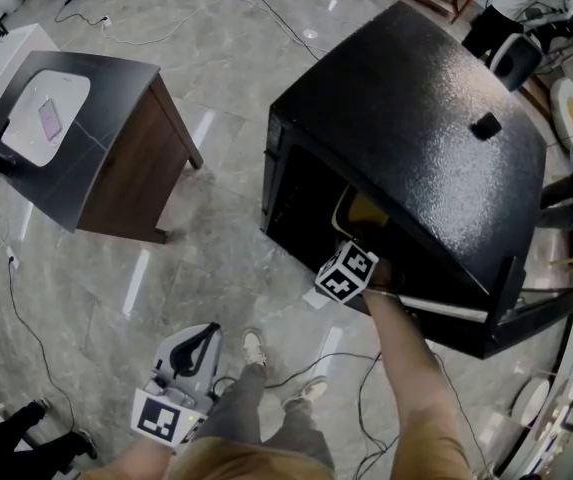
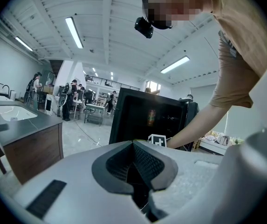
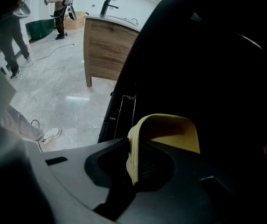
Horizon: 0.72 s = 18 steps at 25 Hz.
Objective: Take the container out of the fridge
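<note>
The yellow container [image 3: 168,132] sits inside the fridge [image 1: 416,98], just within the dark opening; its near wall stands upright between my right jaws, and both pads are clamped against it, one inside the rim and one outside; my right gripper [image 3: 132,160] points steeply down into the cavity. From the head view only a strip of the container's yellow edge shows under the fridge's roof, right above my marker cube [image 1: 347,272]; the forearm behind it reaches in from the lower edge of the picture. The fridge is a black box with a speckled top; its door [image 1: 536,313] hangs open at the right side.

My left gripper [image 2: 134,148] hangs low beside my leg, well apart from the fridge; its jaws are closed together with nothing between them; it looks roughly level toward the open front of the fridge. My shoes [image 1: 254,346] stand on the pale marbled floor [image 1: 216,228], with a thin cable [image 1: 26,318] trailing across it. To the left, apart from the fridge, stands a wood-sided cabinet [image 1: 126,168] with a dark top and a white sink [image 1: 46,118] set in it. Other people stand far off in the hall.
</note>
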Each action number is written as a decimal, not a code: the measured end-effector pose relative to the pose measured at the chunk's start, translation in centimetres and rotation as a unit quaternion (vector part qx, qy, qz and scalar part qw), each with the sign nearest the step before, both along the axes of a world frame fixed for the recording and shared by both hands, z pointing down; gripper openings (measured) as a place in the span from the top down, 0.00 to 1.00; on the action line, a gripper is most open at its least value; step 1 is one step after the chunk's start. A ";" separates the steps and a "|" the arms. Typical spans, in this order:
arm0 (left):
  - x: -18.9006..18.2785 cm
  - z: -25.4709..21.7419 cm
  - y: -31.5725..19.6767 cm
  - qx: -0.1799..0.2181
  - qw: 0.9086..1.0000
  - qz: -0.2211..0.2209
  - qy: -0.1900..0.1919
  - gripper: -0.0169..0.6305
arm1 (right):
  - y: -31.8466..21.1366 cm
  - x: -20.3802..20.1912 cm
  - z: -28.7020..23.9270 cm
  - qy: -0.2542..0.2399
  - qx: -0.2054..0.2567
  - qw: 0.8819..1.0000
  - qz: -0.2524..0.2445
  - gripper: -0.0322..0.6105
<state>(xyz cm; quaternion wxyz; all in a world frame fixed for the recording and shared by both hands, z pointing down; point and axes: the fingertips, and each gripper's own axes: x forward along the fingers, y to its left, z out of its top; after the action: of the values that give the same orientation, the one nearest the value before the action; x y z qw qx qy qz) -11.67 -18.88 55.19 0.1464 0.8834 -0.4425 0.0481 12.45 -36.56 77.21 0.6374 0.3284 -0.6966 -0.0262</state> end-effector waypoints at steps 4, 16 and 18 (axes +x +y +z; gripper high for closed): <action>0.1 -0.2 0.3 0.001 1.000 0.001 0.002 0.97 | 0.4 0.0 0.0 0.000 -0.009 1.000 0.006 0.91; 0.8 -1.0 1.0 0.009 1.000 0.001 0.009 0.97 | 1.8 -1.8 -1.7 -0.040 0.000 0.999 0.008 0.91; 1.1 -1.1 1.3 0.008 1.000 0.002 0.009 0.97 | 2.1 -2.2 -1.8 -0.048 -0.002 0.999 0.007 0.91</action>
<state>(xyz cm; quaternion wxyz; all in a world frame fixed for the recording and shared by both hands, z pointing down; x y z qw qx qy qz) -10.60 -17.56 54.09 0.1429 0.8860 -0.4395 0.0373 10.27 -34.46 75.39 0.6038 0.3331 -0.7241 -0.0045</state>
